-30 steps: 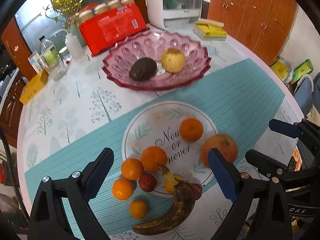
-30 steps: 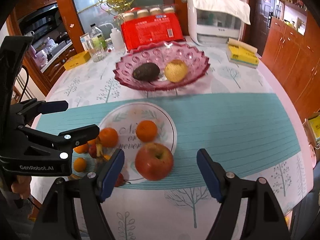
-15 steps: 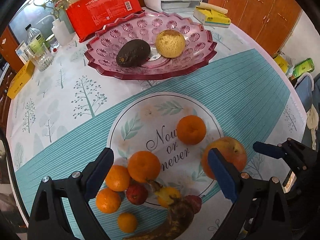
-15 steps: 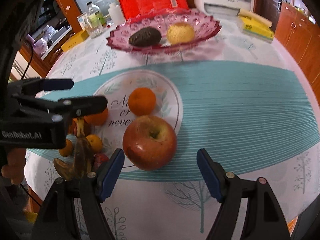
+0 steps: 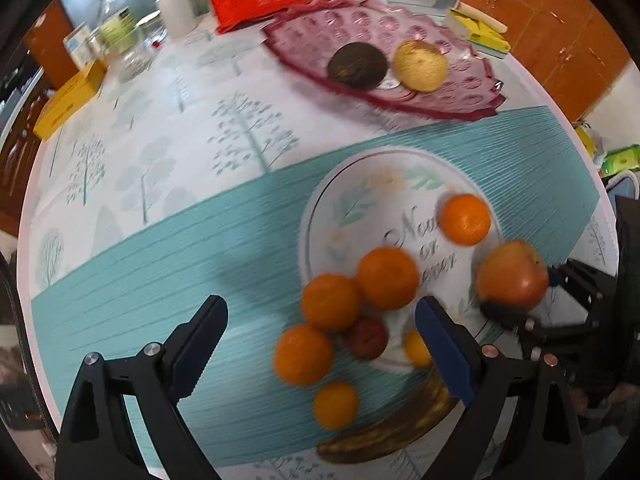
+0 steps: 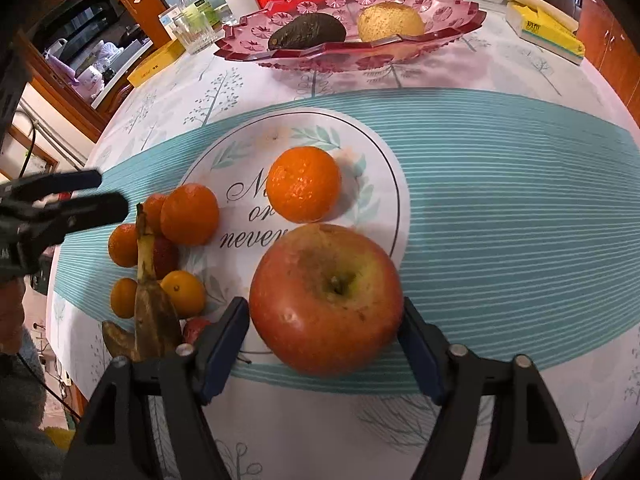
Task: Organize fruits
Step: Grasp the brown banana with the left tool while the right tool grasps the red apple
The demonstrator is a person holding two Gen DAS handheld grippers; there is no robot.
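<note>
One big apple [image 6: 326,300] sits between my right tool [image 6: 324,344]'s closing jaws; it is heavy, smooth, so I squeeze its middle.

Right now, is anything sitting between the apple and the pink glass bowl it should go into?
One orange lies directly beyond the apple toward the pink bowl. The right gripper straddles the apple, jaws closing. Lifted, it should clear the orange.

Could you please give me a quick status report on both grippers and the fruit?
Right gripper closing around the apple, pads at its sides. Left gripper open above the orange cluster, holding nothing. Pink bowl path unobstructed.
</note>
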